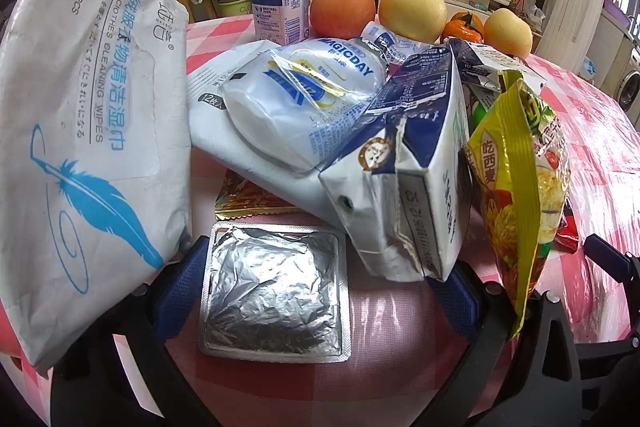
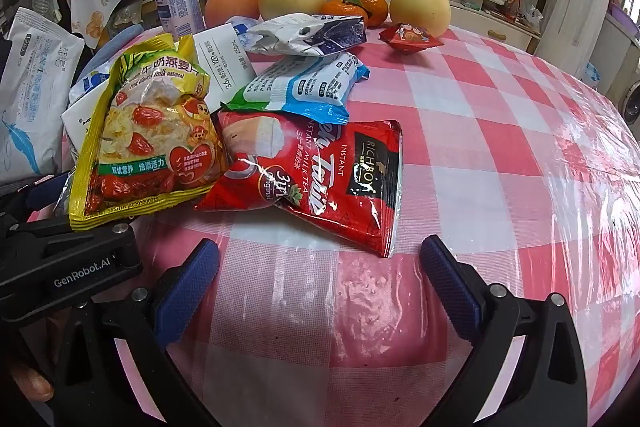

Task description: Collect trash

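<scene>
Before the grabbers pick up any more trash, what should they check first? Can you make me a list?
1. Left hand-held gripper open: ok.
2. Foil blister pack lies between its fingers: ok.
3. Crushed milk carton leans over the pack's far corner and may get pinched: not ok.
4. Right hand-held gripper open: ok.
5. Red milk tea packet lies flat just ahead of it: ok.
6. A trash bin to drop things in: cannot tell, none in view.

Both tools, left and right, agape.
</scene>
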A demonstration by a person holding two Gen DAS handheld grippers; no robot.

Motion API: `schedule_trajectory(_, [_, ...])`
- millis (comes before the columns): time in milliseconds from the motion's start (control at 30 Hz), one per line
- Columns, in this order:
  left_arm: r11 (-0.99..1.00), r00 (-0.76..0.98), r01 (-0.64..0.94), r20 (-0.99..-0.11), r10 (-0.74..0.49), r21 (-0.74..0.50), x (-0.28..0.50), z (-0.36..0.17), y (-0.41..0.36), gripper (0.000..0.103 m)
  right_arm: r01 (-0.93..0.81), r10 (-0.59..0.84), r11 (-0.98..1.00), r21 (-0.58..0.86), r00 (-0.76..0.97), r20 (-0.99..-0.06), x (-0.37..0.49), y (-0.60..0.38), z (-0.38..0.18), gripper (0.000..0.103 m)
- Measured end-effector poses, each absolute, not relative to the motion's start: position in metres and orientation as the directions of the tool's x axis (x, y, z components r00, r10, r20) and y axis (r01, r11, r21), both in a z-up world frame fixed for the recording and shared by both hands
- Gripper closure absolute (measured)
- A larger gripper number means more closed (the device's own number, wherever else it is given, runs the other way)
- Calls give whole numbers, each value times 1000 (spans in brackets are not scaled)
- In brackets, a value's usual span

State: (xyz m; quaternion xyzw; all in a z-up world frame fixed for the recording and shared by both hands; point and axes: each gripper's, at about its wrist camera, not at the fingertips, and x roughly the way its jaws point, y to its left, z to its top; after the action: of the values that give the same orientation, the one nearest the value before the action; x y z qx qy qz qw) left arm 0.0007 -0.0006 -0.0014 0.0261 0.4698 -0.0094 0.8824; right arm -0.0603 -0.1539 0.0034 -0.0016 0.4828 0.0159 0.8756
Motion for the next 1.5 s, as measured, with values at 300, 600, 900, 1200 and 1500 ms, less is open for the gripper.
schedule_trajectory(300, [997, 568, 60, -823, 4, 46, -26, 3, 1, 3, -84, 62, 996, 20, 536, -842, -90, -151, 11, 4])
schedule_trajectory(600, [981, 684, 111, -729, 41, 159, -71, 30, 5, 3, -87, 58, 996, 14, 526, -848, -105, -152, 14, 4])
schedule_trajectory(900, [975, 740, 123, -671, 33, 184, -114, 59, 17, 3, -111, 27, 992, -58, 645, -763, -136, -138, 40, 4])
schedule_trajectory(1200, [980, 814, 102, -581, 15, 169, -153, 99, 36, 3, -87, 52, 996, -27, 786, -616, -174, -134, 80, 4])
schedule_trajectory(1500, [985, 859, 76, -512, 13, 153, -184, 129, 51, 3, -94, 77, 996, -9, 866, -494, -212, -130, 105, 4])
